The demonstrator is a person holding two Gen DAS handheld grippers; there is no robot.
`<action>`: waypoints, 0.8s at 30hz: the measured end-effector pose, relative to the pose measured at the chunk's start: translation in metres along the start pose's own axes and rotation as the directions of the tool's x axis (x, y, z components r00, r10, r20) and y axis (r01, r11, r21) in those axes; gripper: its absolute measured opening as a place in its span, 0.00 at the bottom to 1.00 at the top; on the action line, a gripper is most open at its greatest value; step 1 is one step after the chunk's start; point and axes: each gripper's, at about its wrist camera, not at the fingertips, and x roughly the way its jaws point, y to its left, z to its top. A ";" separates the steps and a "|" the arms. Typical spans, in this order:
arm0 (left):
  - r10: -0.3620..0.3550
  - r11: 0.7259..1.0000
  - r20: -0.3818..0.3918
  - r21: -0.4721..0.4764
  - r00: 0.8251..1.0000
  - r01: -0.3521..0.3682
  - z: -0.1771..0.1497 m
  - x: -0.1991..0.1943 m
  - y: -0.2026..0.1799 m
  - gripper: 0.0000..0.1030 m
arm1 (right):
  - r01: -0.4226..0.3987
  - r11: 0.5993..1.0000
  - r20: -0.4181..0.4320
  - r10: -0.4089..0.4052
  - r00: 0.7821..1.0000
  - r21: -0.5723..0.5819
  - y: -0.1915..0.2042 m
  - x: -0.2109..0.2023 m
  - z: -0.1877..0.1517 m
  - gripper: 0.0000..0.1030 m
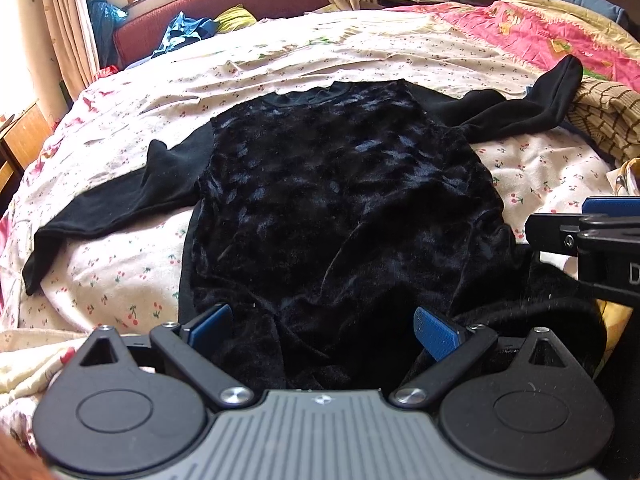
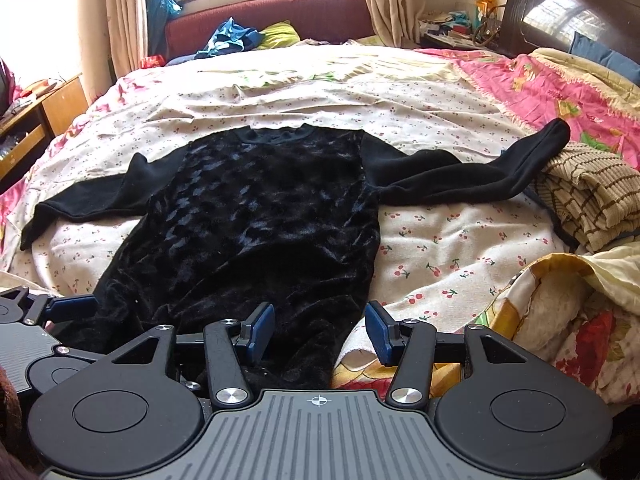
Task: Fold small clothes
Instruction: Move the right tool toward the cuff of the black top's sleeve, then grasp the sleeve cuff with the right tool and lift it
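Both grippers sit at the near hem of a black top (image 1: 340, 184), each with its blue-padded fingers spread apart and nothing pinched between them. From its own camera, the left gripper (image 1: 324, 330) straddles the velvet hem, the cloth running up between the two pads; its body hides the very edge of the hem. Seen from the right wrist, the right gripper (image 2: 320, 330) has its left pad over the garment's lower right corner and its right pad over the bedsheet (image 2: 440, 240); whether the pads touch the fabric cannot be told. Part of each gripper shows at the frame edge of the other's view, cut off.

One top lies flat on the bed, neck away from the grippers, its two sleeves stretched out to either side. The left sleeve (image 2: 80, 196) ends near the bed's edge. The right sleeve (image 2: 480, 168) has its cuff lifted onto a folded brown checked cloth (image 2: 592, 196). The velvet is so dark that folds near the hem are hard to read.

Beyond lie a pink patterned quilt (image 2: 540, 84), then a red sofa (image 2: 280, 12) with a heap of blue and yellow clothes, too small to count.
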 end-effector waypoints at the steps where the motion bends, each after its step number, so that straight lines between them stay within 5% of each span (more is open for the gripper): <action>1: -0.007 1.000 0.004 0.000 1.000 0.007 0.004 0.000 0.000 1.00 | 0.000 1.000 0.001 0.000 1.000 0.011 -0.003 0.001 0.002 0.49; 10: -0.056 0.997 0.009 0.047 0.998 0.056 0.065 0.032 -0.025 1.00 | 0.079 0.976 0.009 -0.083 0.997 0.204 -0.090 0.043 0.043 0.49; 17: -0.096 0.991 0.083 0.107 0.992 0.087 0.125 0.072 -0.071 1.00 | 0.214 0.914 0.004 -0.229 0.973 0.346 -0.180 0.105 0.085 0.49; 24: -0.125 0.986 0.055 0.115 0.991 0.118 0.144 0.116 -0.099 1.00 | 0.255 0.843 -0.023 -0.277 0.960 0.474 -0.232 0.155 0.106 0.49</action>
